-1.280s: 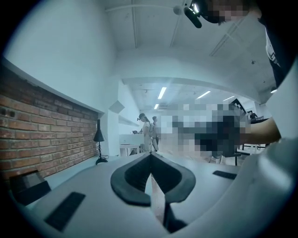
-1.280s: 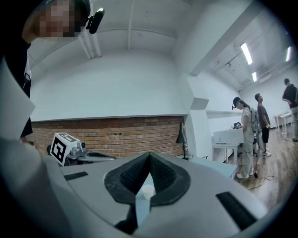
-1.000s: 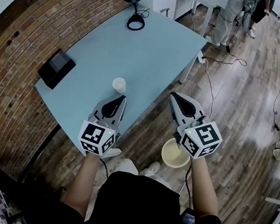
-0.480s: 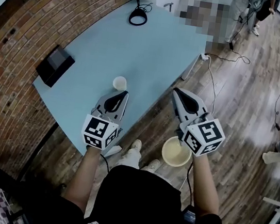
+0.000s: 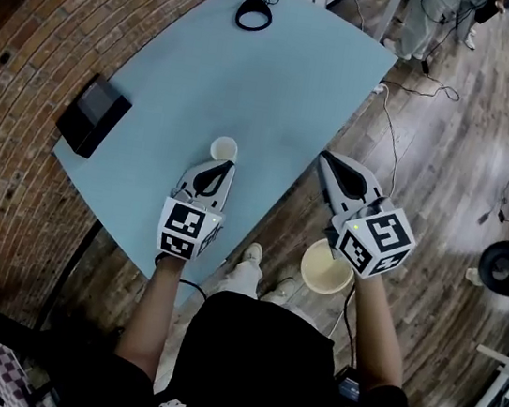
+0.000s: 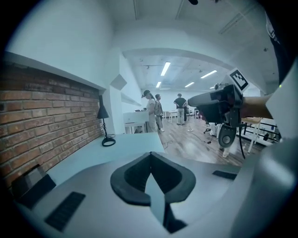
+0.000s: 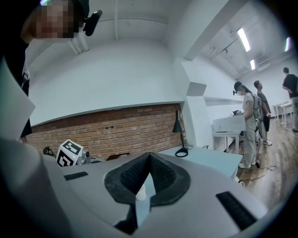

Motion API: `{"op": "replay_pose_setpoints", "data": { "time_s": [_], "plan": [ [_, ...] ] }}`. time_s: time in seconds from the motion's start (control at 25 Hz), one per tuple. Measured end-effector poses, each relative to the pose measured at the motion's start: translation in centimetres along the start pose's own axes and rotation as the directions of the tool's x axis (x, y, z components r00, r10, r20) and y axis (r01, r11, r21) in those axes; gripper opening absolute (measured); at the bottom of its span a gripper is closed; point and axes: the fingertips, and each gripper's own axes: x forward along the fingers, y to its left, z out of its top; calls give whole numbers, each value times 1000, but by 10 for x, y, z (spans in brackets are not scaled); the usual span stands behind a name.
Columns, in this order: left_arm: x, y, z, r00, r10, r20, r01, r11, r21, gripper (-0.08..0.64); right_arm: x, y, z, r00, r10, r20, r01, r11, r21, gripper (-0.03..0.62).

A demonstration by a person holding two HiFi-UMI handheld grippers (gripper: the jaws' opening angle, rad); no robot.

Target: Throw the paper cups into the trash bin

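Your left gripper (image 5: 218, 168) and right gripper (image 5: 326, 159) are both clenched empty, and the paper cup (image 5: 224, 149) standing on the table (image 5: 284, 70) just ahead of the left one looks light and squishy, so pinch its wall gently

no legible text, only square coded markers on left tool (image 5: 220, 168), right tool (image 5: 329, 163)
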Motion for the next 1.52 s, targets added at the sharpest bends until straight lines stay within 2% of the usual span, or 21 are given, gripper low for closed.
{"op": "replay_pose_setpoints", "data": {
  "time_s": [0.24,0.36,0.48,0.6,0.72,0.92,1.28,1.4,1.52],
  "plan": [
    [27,18,-31,996,-12,-88,15,999,34,11,24,-9,-17,999,-10,-51,11,1000,18,3],
    [39,27,-50,989,-10,-145,19,998,63,54,33,-11,-28,996,-13,-84,15,1000,21,3],
    [52,34,-68,981,-25,-192,40,996,77,118,40,-14,-37,994,-16,-109,19,1000,23,3],
    [68,35,-89,972,-46,-232,75,990,119,138,44,-19,-45,992,-23,-124,27,999,32,3],
    [82,34,-110,952,-55,-300,108,981,164,153,46,-24,-54,989,-30,-144,36,999,38,3],
    [100,37,-133,926,-49,-375,135,969,206,153,49,-29,-64,985,-46,-168,56,997,53,3],
    [116,38,-155,891,-63,-450,172,963,205,150,53,-37,-76,980,-67,-190,82,994,71,3],
    [115,37,-156,883,-46,-468,176,955,238,113,51,-38,-77,978,-74,-194,89,993,72,3],
    [115,39,-151,884,-17,-467,160,950,269,58,49,-39,-76,978,-78,-195,93,993,72,3]
  ]
}}
